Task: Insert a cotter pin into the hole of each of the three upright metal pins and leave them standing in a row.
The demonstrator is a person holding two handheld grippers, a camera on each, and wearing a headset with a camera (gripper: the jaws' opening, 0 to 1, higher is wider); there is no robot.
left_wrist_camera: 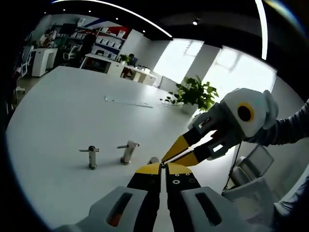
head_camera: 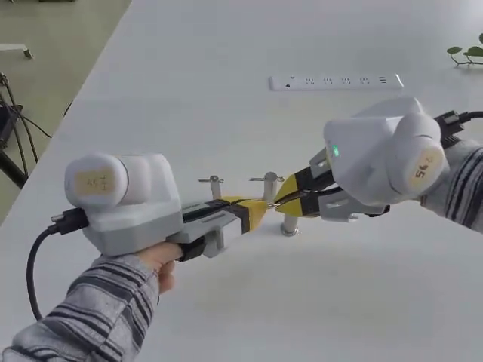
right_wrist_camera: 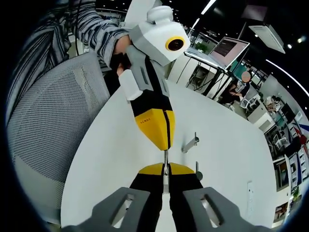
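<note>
Overhead, in the head view, I watch the left tool (head_camera: 253,213) and the right tool (head_camera: 285,197) meet tip to tip just above the third upright pin (head_camera: 289,226), whose base stands on the white desk (head_camera: 226,90). Behind it, the first upright pin (head_camera: 215,185) and second upright pin (head_camera: 268,181) each carry a crosswise pin.

Left gripper view: the left tool (left_wrist_camera: 163,168) has its jaws pressed together, and the right tool (left_wrist_camera: 166,155) touches them from the right. The third upright pin (left_wrist_camera: 153,160) sits just behind.

Right gripper view: the right tool (right_wrist_camera: 165,170) is clamped on a thin cotter pin (right_wrist_camera: 165,158), whose far end reaches the closed tips of the left tool (right_wrist_camera: 166,145). I cannot tell whether those tips grip it too.

Risks, as I judge them: with two tools crowded over one small upright, a sideways nudge could topple it and break the row. A misaligned push could bend the cotter pin or flick it from the jaws.
</note>
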